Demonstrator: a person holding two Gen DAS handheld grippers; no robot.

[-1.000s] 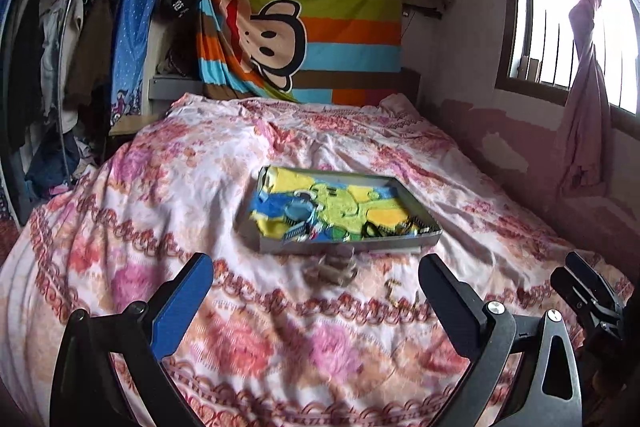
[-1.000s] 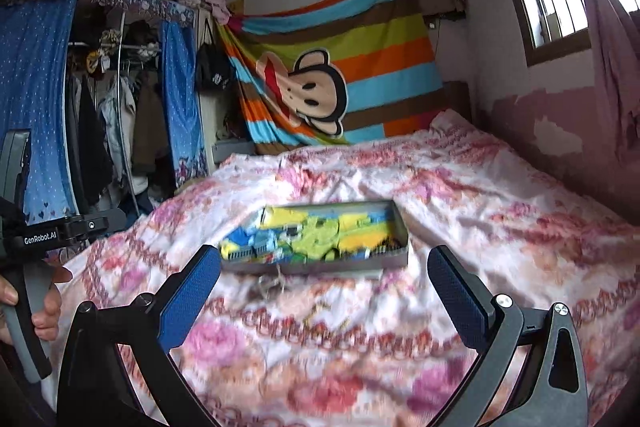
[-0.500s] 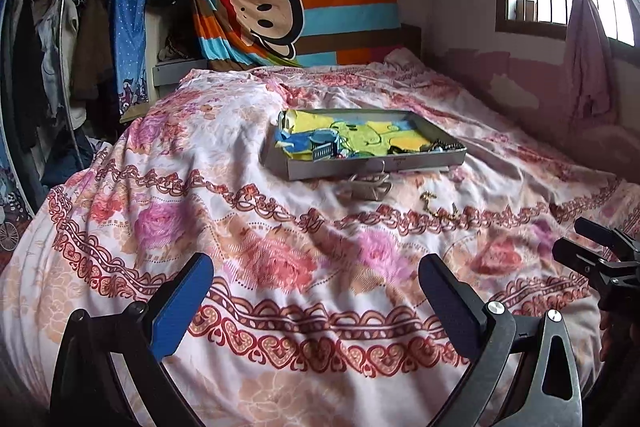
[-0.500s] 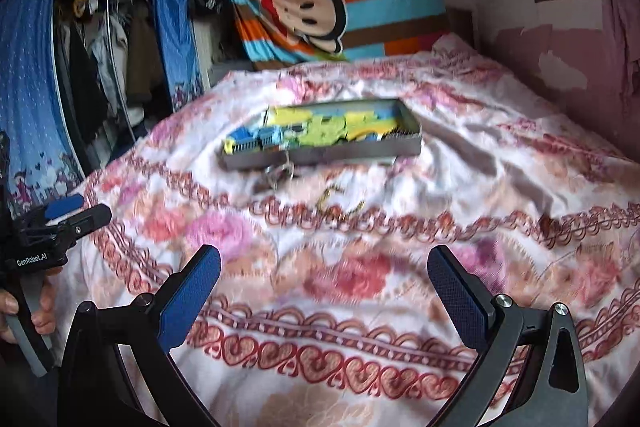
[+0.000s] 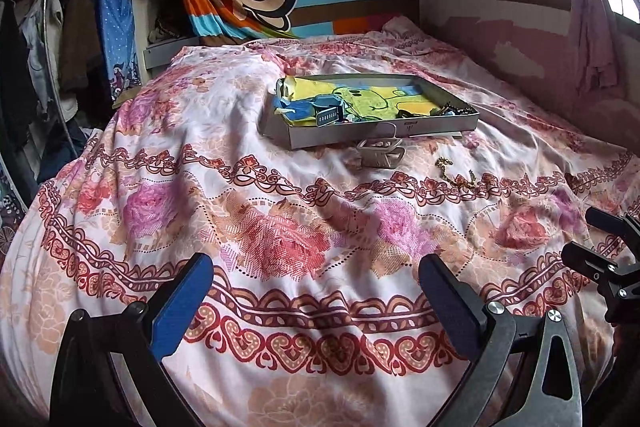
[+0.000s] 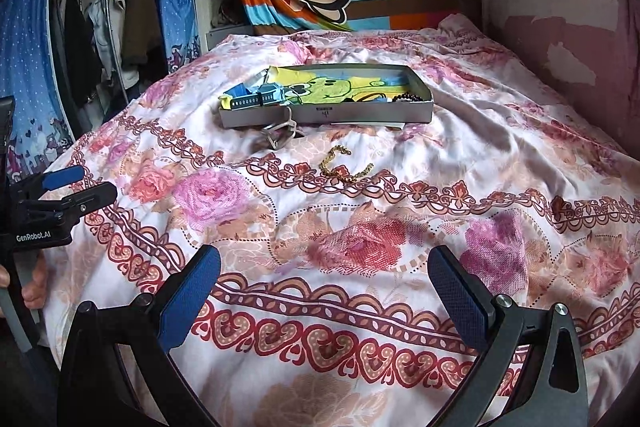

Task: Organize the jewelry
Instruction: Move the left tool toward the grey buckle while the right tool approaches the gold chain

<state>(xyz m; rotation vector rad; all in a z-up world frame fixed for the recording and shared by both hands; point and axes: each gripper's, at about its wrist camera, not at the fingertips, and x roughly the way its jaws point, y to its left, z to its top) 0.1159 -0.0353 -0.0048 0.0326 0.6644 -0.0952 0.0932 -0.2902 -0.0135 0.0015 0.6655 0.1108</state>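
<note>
Both grippers, left (image 5: 316, 303) and right (image 6: 324, 291), gape wide, fingers empty. Gold chain bracelet (image 6: 346, 165) lies ahead on floral bedspread (image 6: 360, 227), before the shallow grey cardboard tray (image 6: 360, 113). Long axis crosswise; right gripper judged nearer.

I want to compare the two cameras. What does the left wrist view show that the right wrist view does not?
Only the left wrist view shows the hanging pink curtain and the right gripper from outside. Only the right wrist view shows a hand on the left gripper's handle. Both show the shallow grey cardboard box, the gold chain lying on the floral bedspread apart from the box, and open blue-padded fingers.
</note>
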